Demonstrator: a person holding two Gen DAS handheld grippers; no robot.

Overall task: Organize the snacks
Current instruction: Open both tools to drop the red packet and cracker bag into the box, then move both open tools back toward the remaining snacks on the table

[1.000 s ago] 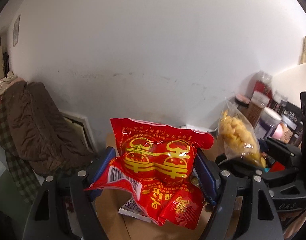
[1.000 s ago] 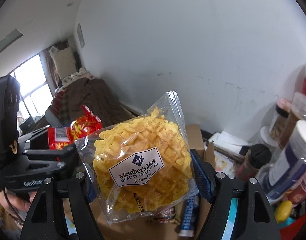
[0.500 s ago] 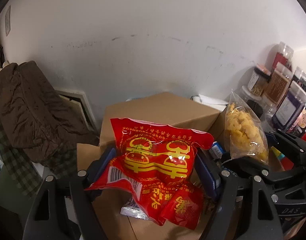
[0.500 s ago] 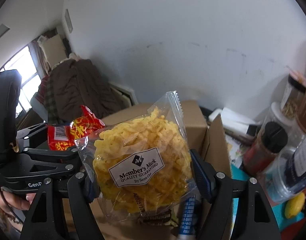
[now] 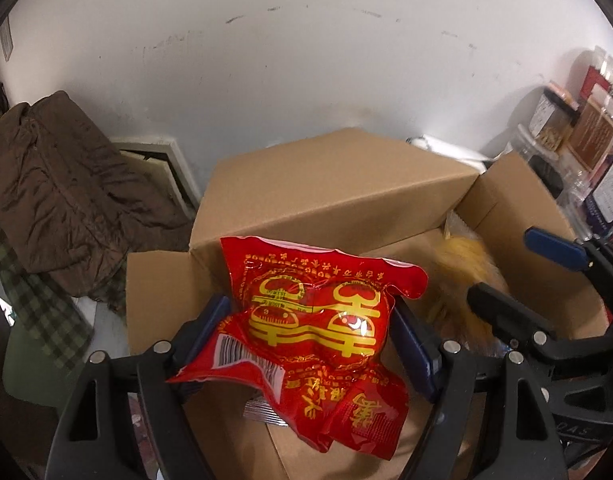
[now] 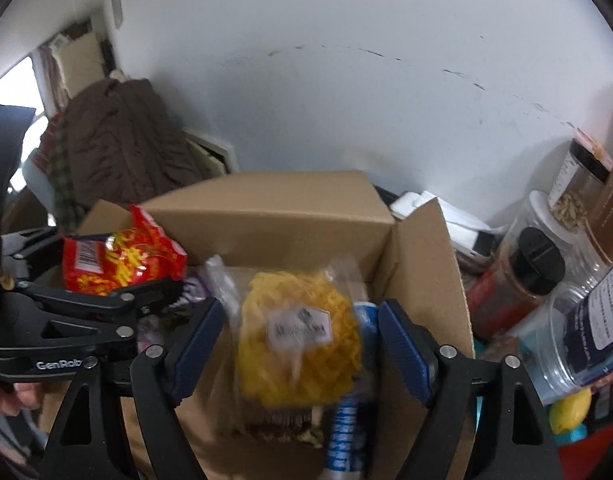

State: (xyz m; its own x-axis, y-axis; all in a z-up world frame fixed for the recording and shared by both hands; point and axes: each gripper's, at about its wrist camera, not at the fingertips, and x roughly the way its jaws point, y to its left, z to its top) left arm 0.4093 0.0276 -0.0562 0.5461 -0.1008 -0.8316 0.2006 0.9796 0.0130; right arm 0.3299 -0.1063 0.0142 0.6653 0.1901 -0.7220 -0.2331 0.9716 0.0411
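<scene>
White wall behind cardboard box point(image 6: 418, 256). Right gripper point(image 6: 298, 344) opening, yellow snack bag point(image 6: 298, 332) loose between pads, blurred; clear straight up. Left gripper point(image 5: 310, 336) clenched on red snack pack point(image 5: 318, 320), box at 12 o'clock; release low.

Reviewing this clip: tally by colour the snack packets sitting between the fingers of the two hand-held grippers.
Red packet, clamped in the left hand-held gripper: 1
Yellow bag, loose in the right hand-held gripper, jaws opening: 1
Total: 2

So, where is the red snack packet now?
In the left wrist view, the red snack packet sits between the left gripper pads, above the open cardboard box.
</scene>
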